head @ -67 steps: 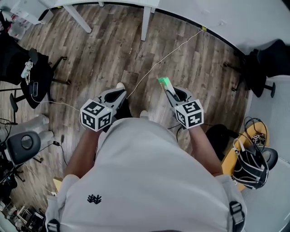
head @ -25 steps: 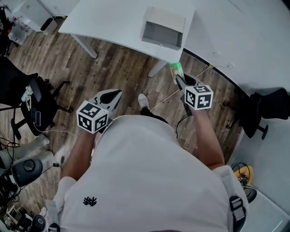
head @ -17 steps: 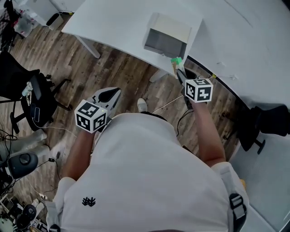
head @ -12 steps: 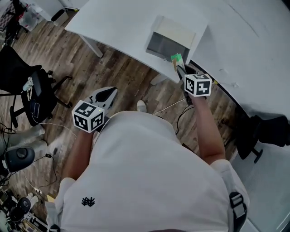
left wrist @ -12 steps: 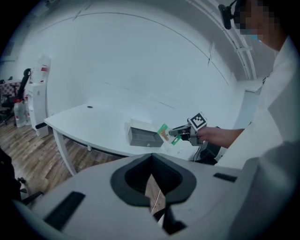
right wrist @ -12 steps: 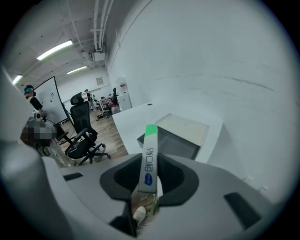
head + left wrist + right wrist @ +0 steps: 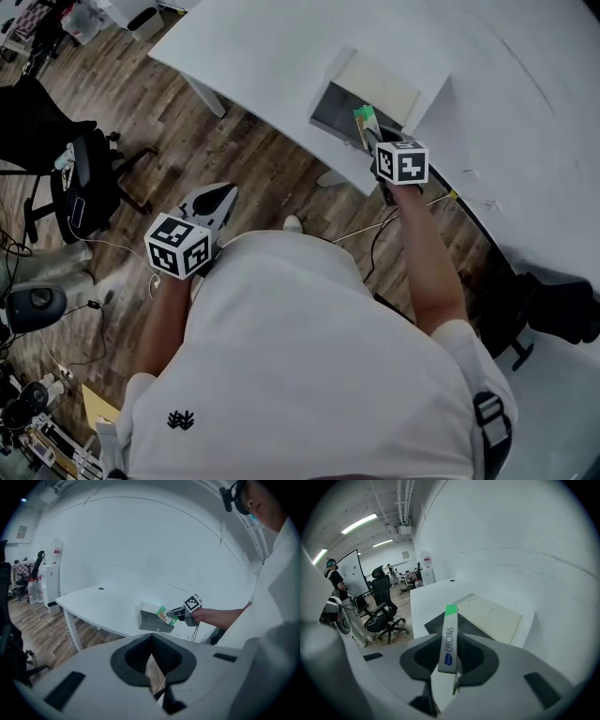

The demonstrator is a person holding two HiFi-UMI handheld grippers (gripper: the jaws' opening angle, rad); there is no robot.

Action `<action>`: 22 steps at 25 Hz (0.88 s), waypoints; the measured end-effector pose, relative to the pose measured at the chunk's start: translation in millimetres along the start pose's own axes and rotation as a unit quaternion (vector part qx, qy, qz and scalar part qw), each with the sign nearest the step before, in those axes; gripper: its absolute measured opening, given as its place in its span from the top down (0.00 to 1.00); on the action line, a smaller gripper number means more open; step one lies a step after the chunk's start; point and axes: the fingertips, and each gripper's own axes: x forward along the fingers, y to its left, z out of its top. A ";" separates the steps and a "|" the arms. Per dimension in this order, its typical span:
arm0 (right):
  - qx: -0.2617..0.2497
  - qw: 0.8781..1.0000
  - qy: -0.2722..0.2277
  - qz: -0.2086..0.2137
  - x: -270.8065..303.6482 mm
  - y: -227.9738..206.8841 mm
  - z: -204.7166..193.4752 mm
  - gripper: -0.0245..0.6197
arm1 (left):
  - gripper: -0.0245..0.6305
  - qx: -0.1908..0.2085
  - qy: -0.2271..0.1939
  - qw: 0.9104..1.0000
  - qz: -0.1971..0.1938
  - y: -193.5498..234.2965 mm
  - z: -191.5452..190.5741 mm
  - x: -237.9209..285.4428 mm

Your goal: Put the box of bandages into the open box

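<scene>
The bandage box (image 7: 366,125), narrow and white with a green end, is clamped between the jaws of my right gripper (image 7: 372,142). It hangs over the near edge of the open box (image 7: 389,81), a grey box with a pale lid flap folded back, on the white table (image 7: 272,47). In the right gripper view the bandage box (image 7: 449,641) points up out of the right gripper (image 7: 451,667) at the open box (image 7: 492,616). My left gripper (image 7: 220,194) is low at the left over the wood floor, shut and empty. The left gripper view shows the left gripper (image 7: 152,667) and, far off, the bandage box (image 7: 162,615).
Black office chairs (image 7: 80,178) stand on the wood floor at the left. A cable (image 7: 412,202) trails by the table's edge under my right arm. A white wall curves behind the table. More chairs and a person (image 7: 335,578) are far left in the right gripper view.
My right gripper has carried the bandage box forward from over the floor to the near edge of the open box. The left gripper has stayed low at the left.
</scene>
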 end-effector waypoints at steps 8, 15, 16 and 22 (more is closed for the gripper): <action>-0.004 1.000 0.030 0.008 49.9 -20.8 -0.6 0.82 | 0.95 -0.022 0.006 0.999 0.038 10.2 0.6 2.7; 0.005 0.998 0.057 0.012 80.0 -25.6 -14.7 0.82 | 0.95 -0.036 0.016 0.998 0.058 18.1 -1.8 -1.4; 0.003 0.998 0.060 0.006 80.0 -27.5 -14.9 0.82 | 0.95 -0.038 0.017 0.997 0.060 17.9 -2.1 -1.1; 0.000 0.997 0.072 -0.001 87.7 -27.8 -18.2 0.82 | 0.95 -0.043 0.022 0.997 0.067 18.5 -3.1 0.3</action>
